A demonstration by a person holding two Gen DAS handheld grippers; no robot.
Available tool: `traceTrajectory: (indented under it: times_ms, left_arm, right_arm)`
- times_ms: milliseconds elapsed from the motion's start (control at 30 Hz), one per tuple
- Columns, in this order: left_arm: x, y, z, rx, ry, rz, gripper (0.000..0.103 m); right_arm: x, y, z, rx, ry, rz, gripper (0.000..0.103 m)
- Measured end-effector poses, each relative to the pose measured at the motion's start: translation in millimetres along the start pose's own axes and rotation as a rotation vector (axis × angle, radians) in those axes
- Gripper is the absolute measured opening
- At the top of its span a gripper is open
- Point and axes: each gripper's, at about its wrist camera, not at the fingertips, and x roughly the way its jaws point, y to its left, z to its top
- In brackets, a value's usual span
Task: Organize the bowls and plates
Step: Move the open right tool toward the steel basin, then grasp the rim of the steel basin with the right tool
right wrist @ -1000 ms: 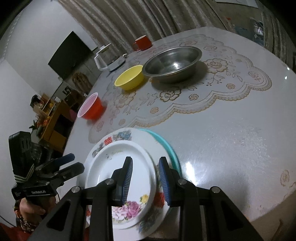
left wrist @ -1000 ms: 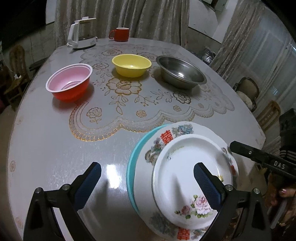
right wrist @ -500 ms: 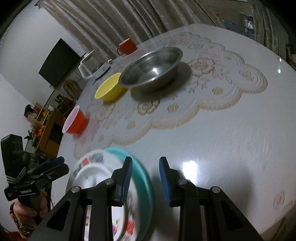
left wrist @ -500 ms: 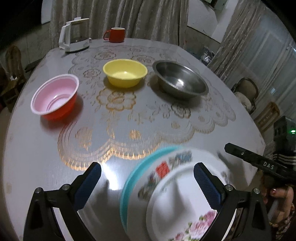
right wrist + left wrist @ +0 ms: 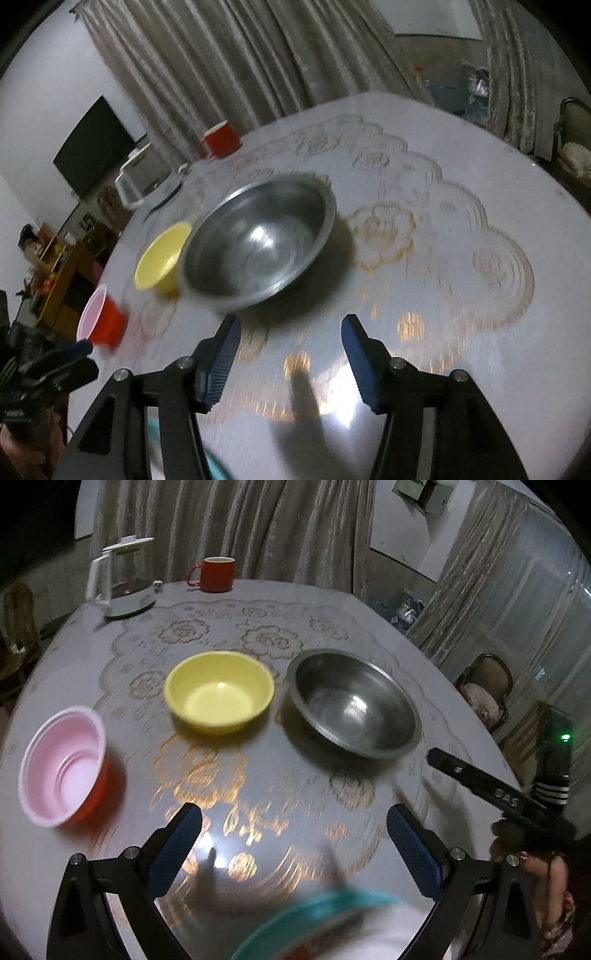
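Two grippers now face the bowls, both empty. The right gripper (image 5: pixel 290 356) has just been opening, nothing between its jaws, and the steel bowl (image 5: pixel 258 251) sits just beyond them at centre frame. The left gripper (image 5: pixel 293 843) stands wide open over bare table (image 5: pixel 288 775). The plate stack (image 5: pixel 325 926), centred a second ago, has slid to the bottom edge, so the plates look done; yellow bowl (image 5: pixel 219 692) and red bowl (image 5: pixel 62 766) wait at left.
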Motion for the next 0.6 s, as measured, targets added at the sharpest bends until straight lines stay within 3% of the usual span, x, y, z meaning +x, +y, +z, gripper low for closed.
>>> traceTrajectory:
  times_ms: [333,400,433,600]
  left_arm:
    - [61,-18,38,0.001,0.06,-0.071,0.099]
    - [70,-21,43,0.005,0.063,-0.071,0.097]
    - [74,-23,45,0.012,0.063,-0.073,0.096]
    - [98,-28,50,0.044,0.098,-0.078,0.069]
  right_arm:
    - [67,-21,45,0.119,0.034,0.007,0.057]
    - [78,-22,45,0.124,0.048,0.002,0.052]
    - [82,-23,44,0.126,0.054,0.01,0.044]
    - [83,-25,39,0.124,0.036,0.081,0.033]
